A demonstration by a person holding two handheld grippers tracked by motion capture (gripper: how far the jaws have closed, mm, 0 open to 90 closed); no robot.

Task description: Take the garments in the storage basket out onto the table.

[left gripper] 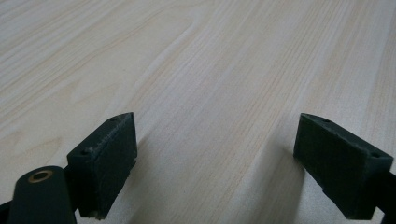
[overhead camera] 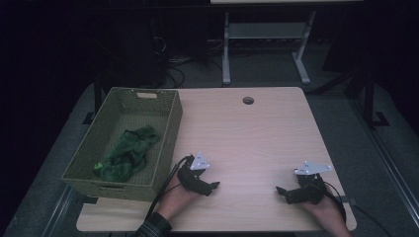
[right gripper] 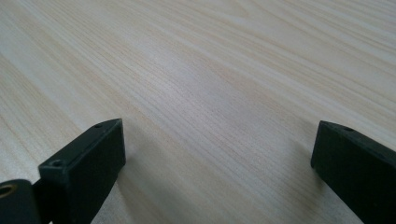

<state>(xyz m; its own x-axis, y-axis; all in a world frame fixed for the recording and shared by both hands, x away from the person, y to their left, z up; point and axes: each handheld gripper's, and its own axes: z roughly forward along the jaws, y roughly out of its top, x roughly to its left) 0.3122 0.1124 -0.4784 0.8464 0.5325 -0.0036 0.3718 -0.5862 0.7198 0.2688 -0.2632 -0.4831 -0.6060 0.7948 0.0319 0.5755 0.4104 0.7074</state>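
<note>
A green woven basket [overhead camera: 168, 129] stands on the left side of the light wooden table [overhead camera: 247, 133], with a crumpled green cloth [overhead camera: 127, 152] lying inside it. My left gripper [overhead camera: 213, 186] rests low on the table just right of the basket's near corner, pointing right. In the left gripper view its jaws stand wide apart with only bare wood between them [left gripper: 215, 158]. My right gripper [overhead camera: 280, 191] sits near the front right of the table, pointing left toward the other one. Its jaws are also wide apart over bare wood [right gripper: 217, 163]. Neither holds anything.
A round cable hole [overhead camera: 248, 100] sits near the table's far edge. Beyond the table are a white desk frame [overhead camera: 267, 34] and cables on a dark floor. A hand and sleeve [overhead camera: 157, 222] come in at the bottom.
</note>
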